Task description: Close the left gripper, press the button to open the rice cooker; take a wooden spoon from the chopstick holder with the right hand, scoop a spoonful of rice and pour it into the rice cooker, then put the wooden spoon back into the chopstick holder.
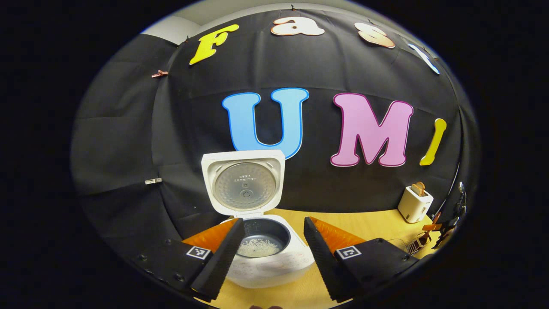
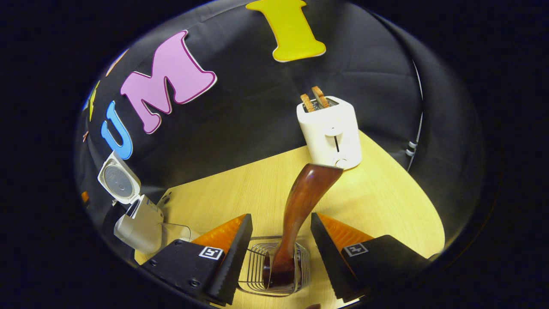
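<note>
The white rice cooker [image 1: 274, 262] stands on the wooden table with its lid [image 1: 244, 182] swung up; white rice lies in the dark inner pot [image 1: 259, 246]. My left gripper [image 1: 270, 257] hovers in front of the cooker, open, its fingers on either side of the pot. In the right gripper view the dark brown wooden spoon [image 2: 300, 210] stands handle-up in the wire chopstick holder [image 2: 257, 268]. My right gripper [image 2: 281, 257] is open with its fingers apart on either side of the spoon, not touching it. The rice cooker [image 2: 139, 225] shows at the left there.
A white toaster [image 2: 332, 131] with two slices of toast stands at the back of the table [image 2: 386, 201], also seen as the toaster [image 1: 414, 204] at the right. The wire holder [image 1: 415, 246] and part of the other gripper sit at the far right edge.
</note>
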Motion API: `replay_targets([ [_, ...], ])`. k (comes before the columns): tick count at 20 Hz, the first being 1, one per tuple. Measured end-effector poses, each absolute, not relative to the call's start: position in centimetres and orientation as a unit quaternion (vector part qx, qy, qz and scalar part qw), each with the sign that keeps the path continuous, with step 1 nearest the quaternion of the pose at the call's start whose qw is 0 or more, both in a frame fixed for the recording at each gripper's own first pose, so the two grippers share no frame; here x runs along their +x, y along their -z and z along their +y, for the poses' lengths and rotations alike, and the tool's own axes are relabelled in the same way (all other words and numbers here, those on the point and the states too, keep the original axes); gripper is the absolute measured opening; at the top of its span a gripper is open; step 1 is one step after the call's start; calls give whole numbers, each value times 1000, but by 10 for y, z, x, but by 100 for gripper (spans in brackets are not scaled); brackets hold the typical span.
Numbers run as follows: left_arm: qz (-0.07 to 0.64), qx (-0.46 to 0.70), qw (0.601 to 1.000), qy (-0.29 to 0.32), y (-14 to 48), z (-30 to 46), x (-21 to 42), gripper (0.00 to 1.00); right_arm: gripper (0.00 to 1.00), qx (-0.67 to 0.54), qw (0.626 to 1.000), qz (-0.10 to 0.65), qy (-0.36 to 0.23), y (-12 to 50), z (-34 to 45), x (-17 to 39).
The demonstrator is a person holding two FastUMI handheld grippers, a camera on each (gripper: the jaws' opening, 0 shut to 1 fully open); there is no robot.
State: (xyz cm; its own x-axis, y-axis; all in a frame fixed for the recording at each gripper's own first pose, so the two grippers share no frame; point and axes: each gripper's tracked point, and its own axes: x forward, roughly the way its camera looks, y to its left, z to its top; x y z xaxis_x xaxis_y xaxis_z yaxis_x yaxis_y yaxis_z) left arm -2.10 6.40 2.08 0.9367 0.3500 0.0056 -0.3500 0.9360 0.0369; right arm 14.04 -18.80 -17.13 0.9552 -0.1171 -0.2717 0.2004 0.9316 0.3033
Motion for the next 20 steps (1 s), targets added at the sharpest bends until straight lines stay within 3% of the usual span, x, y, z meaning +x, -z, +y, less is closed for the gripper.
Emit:
replay_targets([
  [4,6,14,982,-188,-16,67,-27,91,86,165,974,128,91,180,-190,153],
  [7,11,18,981,-191,-14,72,-30,91,34,160,972,131,112,186,-199,160],
  [8,13,20,981,-191,-13,72,-29,91,46,159,972,131,116,187,-200,160],
  [9,14,22,981,-191,-13,72,-29,90,30,166,970,132,119,189,-202,161],
  [10,15,22,982,-189,-13,72,-28,90,41,176,969,129,118,185,-202,161],
  [11,15,22,982,-188,-13,73,-28,90,25,185,968,126,117,185,-200,164],
  [20,1,18,986,-168,-17,88,-28,90,20,205,966,77,137,139,-199,145],
])
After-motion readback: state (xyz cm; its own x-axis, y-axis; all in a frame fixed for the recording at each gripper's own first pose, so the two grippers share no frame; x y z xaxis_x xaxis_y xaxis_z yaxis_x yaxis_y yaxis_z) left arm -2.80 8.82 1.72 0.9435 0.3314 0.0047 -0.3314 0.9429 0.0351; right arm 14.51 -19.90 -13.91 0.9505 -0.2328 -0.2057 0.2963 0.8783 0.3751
